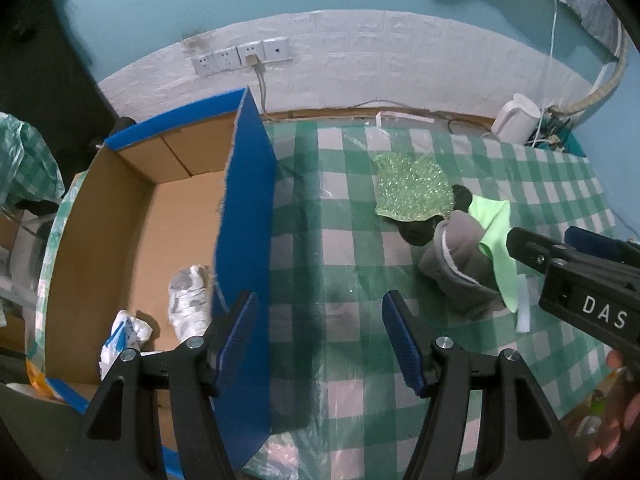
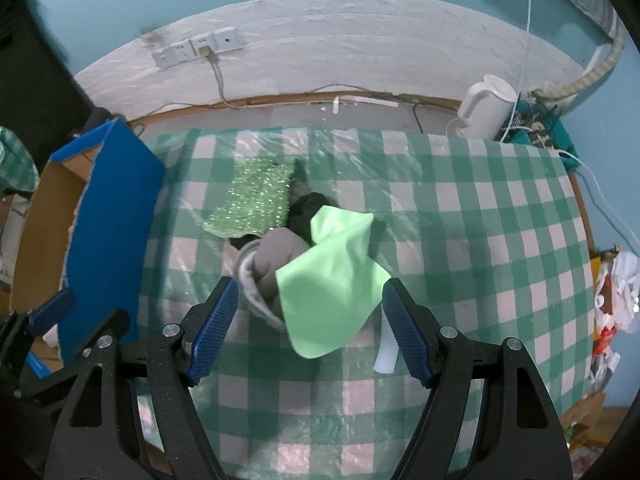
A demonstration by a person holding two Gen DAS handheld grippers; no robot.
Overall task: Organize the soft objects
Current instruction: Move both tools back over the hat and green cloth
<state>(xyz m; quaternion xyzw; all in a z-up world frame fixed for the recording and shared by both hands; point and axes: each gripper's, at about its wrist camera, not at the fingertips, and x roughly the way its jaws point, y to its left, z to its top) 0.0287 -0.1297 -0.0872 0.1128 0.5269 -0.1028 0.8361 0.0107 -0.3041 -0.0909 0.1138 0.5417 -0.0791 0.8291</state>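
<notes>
A pile of soft things lies on the checked tablecloth: a light green cloth point(image 2: 332, 280) over a grey fleece item point(image 2: 264, 272), a black item point(image 2: 308, 212) and a glittery green cloth point(image 2: 256, 200). The pile also shows in the left wrist view, with the green cloth point(image 1: 496, 236), the grey item point(image 1: 460, 264) and the glittery cloth point(image 1: 412, 188). My right gripper point(image 2: 310, 320) is open, its fingers on either side of the near edge of the pile. My left gripper point(image 1: 318, 336) is open and empty beside the blue wall of the cardboard box point(image 1: 248, 216). Two white soft items point(image 1: 188, 300) lie in the box.
The box point(image 2: 108, 208) stands at the table's left edge. A white kettle point(image 2: 486, 106) and cables sit at the back right by the wall. A white strip point(image 2: 386, 356) lies by the right fingertip. Bags and clutter point(image 2: 612, 292) lie past the table's right edge.
</notes>
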